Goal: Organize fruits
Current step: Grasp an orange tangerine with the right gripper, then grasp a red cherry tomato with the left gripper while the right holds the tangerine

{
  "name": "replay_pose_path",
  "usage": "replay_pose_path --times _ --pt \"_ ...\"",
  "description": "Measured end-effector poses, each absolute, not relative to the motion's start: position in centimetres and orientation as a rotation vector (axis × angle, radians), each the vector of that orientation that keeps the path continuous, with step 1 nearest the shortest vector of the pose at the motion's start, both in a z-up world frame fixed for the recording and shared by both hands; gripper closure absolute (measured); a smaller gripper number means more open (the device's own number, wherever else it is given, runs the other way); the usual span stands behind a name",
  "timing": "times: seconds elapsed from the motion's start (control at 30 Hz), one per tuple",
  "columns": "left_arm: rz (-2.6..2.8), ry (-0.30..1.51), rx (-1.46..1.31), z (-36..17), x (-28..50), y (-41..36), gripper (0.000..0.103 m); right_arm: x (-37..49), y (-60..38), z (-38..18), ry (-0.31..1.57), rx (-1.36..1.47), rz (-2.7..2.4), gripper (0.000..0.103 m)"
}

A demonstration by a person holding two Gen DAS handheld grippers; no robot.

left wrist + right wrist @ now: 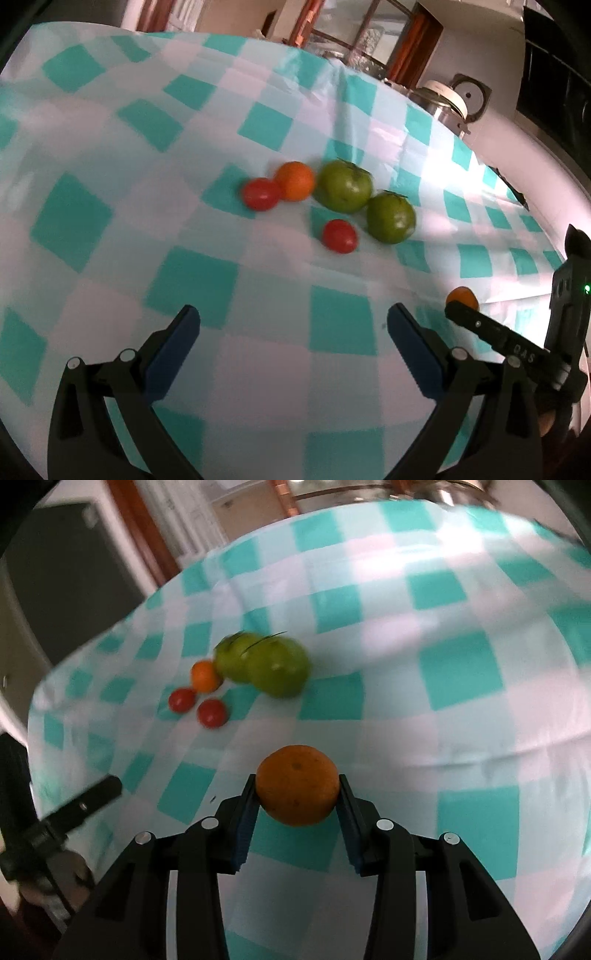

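The left gripper [293,326], nearest its camera, holds its blue-padded fingers spread wide with nothing between them, above the checked tablecloth [110,155]. Taking the larger green tomato [344,185] as landmark: a red tomato [260,194] and a small orange [295,181] touch each other just to its left, a second green tomato [390,218] sits against its right, and another red tomato [339,236] lies just in front. Far to its right, the right gripper [297,788] pinches a second orange [297,785], dull-skinned, round and dimpled; from the left wrist this fruit is mostly hidden behind a black finger. In the right view the green tomatoes blur into one shape.
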State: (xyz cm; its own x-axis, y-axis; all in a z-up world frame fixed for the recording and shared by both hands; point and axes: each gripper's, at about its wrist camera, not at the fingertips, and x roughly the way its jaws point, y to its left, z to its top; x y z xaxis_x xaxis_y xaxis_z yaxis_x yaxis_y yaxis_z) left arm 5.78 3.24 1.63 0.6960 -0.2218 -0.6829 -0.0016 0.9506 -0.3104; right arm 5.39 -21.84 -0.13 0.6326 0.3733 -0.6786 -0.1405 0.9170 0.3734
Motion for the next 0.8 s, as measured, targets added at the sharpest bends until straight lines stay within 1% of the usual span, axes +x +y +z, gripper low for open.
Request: replay_pose_path --times 0.03,0.1,0.17,0.2,0.23,0.27,0.3,0.37,0.4,0.47,0.6,0.8 --pt "-0.123 0.796 -0.29 1.6 6.4 2.6 0.002 5.3 -22.2 -0.2 0.84 0.315 0.299 0.062" --pt "-0.119 0.805 -0.251 1.6 8.2 0.9 0.005 5.4 -22.4 -0.2 0.84 0.336 0.314 0.062" --pt "-0.115 0.831 -0.207 1.3 10.6 -0.7 0.02 5.5 -22.5 -0.4 0.847 0.353 0.321 0.061" --pt "-0.117 0.847 -0.199 1.1 11.7 -1.2 0.023 5.6 -22.5 -0.5 0.85 0.357 0.325 0.061" --pt "-0.117 0.868 -0.192 0.8 12.9 -1.7 0.028 5.7 -22.5 -0.6 0.852 0.361 0.33 0.061" --pt "-0.113 0.883 -0.187 0.6 13.9 -1.9 0.036 5.4 -22.6 -0.5 0.853 0.363 0.331 0.061" --pt "-0.109 0.894 -0.182 0.4 14.4 -2.0 0.04 5.4 -22.6 -0.5 0.854 0.365 0.332 0.061" --pt "-0.101 0.9 -0.148 0.3 15.0 -2.4 0.065 5.5 -22.6 -0.5 0.855 0.368 0.339 0.061" --pt "-0.104 0.903 -0.127 0.3 15.0 -2.6 0.071 5.6 -22.6 -0.5 0.855 0.368 0.343 0.061" --pt "-0.124 0.89 -0.115 0.5 14.4 -2.5 0.072 5.6 -22.6 -0.5 0.852 0.369 0.348 0.061" --pt "-0.083 0.771 -0.054 2.2 11.3 -2.3 0.072 5.5 -22.5 -0.4 0.851 0.367 0.352 0.061" --pt "-0.101 0.789 -0.076 1.9 9.2 -1.9 0.072 5.6 -22.6 -0.4 0.854 0.372 0.357 0.061"
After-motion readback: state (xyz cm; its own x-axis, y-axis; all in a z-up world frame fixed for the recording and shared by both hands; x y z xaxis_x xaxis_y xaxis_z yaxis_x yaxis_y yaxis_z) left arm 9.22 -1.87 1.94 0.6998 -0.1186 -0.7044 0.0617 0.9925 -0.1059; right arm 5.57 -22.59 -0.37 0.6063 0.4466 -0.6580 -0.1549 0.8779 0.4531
